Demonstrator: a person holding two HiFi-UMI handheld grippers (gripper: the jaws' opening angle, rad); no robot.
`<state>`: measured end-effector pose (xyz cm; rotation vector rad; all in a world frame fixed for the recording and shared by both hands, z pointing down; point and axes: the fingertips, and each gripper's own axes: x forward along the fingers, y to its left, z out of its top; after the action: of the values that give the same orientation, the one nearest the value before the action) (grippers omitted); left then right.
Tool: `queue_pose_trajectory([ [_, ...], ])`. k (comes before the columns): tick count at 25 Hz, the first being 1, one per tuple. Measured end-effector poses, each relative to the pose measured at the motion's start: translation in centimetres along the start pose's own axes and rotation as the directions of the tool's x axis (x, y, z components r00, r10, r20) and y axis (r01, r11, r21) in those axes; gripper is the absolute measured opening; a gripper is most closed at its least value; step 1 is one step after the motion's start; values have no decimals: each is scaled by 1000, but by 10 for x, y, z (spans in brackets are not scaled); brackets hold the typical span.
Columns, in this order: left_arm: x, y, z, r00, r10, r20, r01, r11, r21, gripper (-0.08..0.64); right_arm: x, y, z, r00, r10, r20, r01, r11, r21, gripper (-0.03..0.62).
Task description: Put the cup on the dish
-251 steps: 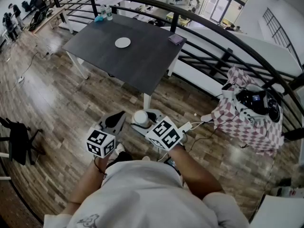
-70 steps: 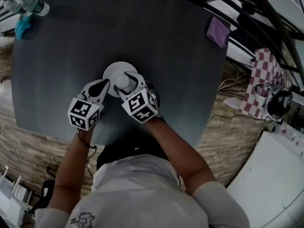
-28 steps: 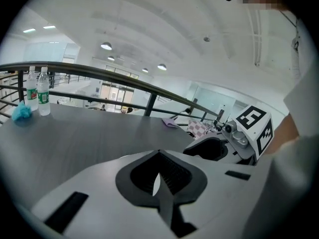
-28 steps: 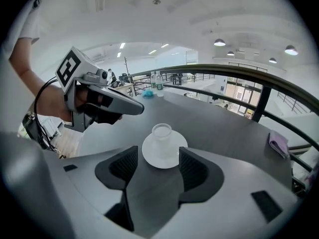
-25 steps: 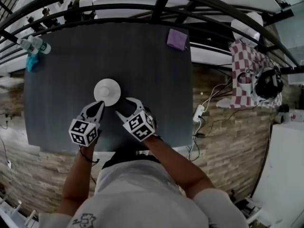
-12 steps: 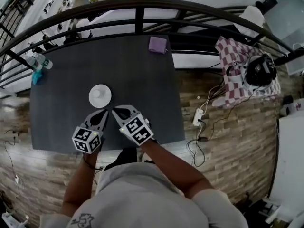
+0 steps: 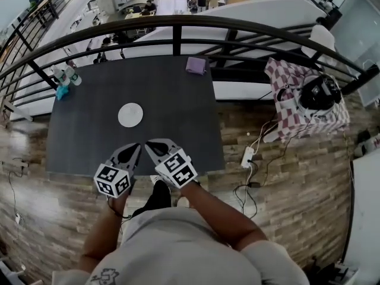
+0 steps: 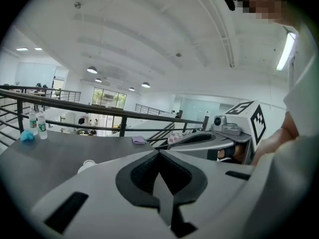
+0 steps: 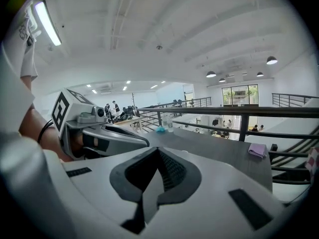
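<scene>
Head view overhead — gripper views low, level (table [image 7: 172,117] shared).

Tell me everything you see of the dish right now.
The dish is small, round, white, ceramic by its look, lying flat on the dark grey table, left of centre. A white cup seems to stand at its middle, hard to tell apart. Neither the left gripper nor the right gripper touches it.

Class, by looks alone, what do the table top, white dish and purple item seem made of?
Table top: dark grey, matte, probably laminate; even colour, faint sheen.
Dish: white, smooth, ceramic or plastic, cannot tell.
Purple item: likely cloth; dull, soft-edged square.
</scene>
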<state>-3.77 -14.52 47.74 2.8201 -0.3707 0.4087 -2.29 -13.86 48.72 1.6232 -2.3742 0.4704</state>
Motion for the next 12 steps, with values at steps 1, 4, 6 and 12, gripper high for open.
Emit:
queue_pose_trajectory([
  [1,-8,-7,0,1000,6,5,-6,1000,0,-2,-8,7,2,1000,2,7,-2,1000,-2,14],
  [4,-33,-25,1,1000,15,22,-15,1000,2,-1,-24,28,6,1000,-1,28,1,1000,-7,14],
  [6,-49,-32,3,999,17,36,-17,1000,5,-2,-30,41,8,999,-9,42,9,1000,-13,14],
  [12,-99,-42,1,998,10,62,-10,1000,14,-2,-41,91,20,997,-27,77,29,999,-29,14],
])
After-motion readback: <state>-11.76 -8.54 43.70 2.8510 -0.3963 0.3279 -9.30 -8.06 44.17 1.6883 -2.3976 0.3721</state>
